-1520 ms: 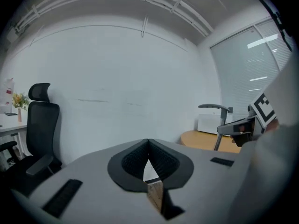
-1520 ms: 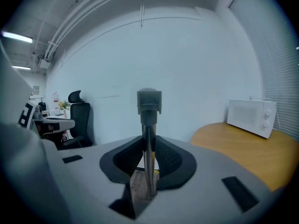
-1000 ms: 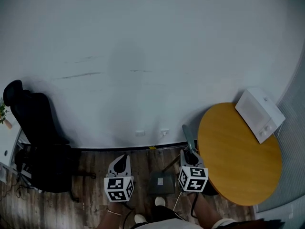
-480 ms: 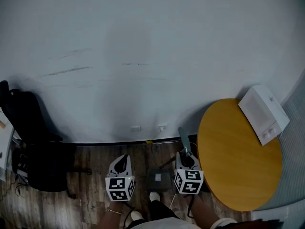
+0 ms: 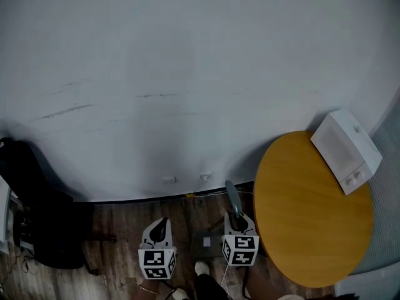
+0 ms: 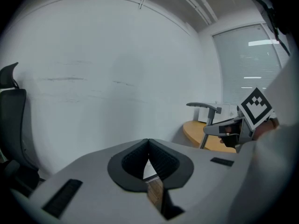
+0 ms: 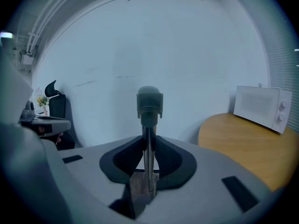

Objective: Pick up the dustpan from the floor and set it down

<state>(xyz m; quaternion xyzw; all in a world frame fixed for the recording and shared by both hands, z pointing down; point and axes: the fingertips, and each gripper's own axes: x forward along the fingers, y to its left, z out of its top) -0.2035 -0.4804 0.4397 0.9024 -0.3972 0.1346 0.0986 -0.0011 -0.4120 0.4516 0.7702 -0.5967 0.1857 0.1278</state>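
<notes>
1. Wood floor (image 5: 125, 236) below a white wall (image 5: 187, 74): jaws of the right gripper (image 7: 148, 143) clamp the upright handle (image 7: 148, 120) of the dustpan (image 5: 205, 245), which sits between both grippers.
2. Jaws of the left gripper (image 6: 148, 155) are pressed together, empty.

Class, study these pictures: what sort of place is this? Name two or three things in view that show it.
Probably an office break room: a black office chair by the wall, a white microwave on a round wooden table, and blinds over the window.

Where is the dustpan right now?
In the head view the dustpan is at bottom centre, between the left tool and the right tool, which clamps its handle, beside the round table.
</notes>
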